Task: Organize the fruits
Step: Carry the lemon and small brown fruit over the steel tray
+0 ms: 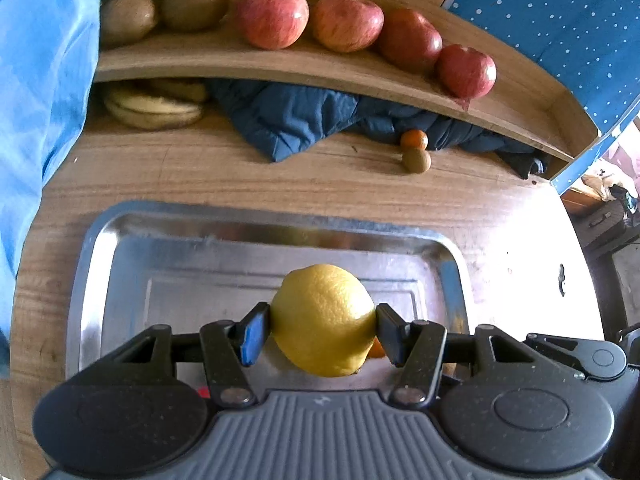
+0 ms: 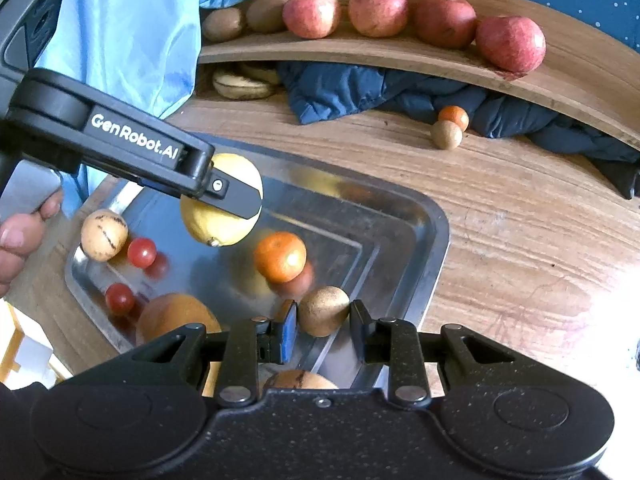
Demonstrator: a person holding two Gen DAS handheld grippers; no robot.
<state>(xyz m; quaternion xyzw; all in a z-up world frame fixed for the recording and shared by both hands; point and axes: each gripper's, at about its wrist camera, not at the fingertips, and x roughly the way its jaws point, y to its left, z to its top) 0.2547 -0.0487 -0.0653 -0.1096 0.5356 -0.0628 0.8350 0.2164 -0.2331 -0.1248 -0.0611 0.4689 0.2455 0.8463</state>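
Note:
My left gripper (image 1: 322, 332) is shut on a yellow lemon (image 1: 324, 320) and holds it above a steel tray (image 1: 96, 248). The right wrist view shows that same gripper (image 2: 224, 196) with the lemon (image 2: 208, 224) over the tray's (image 2: 432, 240) far left part. My right gripper (image 2: 324, 328) is down at the tray's near right edge. Its fingers touch both sides of a small brown round fruit (image 2: 324, 311). Also in the tray are a mandarin (image 2: 280, 257), two cherry tomatoes (image 2: 141, 252), a pale striped fruit (image 2: 104, 235) and an orange fruit (image 2: 176, 316).
A wooden shelf (image 1: 280, 66) at the back carries several red apples (image 1: 274, 16) and two kiwis (image 1: 194, 6). Under it lie bananas (image 1: 154, 110) and a dark blue jacket (image 1: 304, 120). A small mandarin (image 1: 414, 139) and a brown fruit (image 1: 417, 159) sit on the table. Light blue cloth (image 1: 40, 80) hangs at left.

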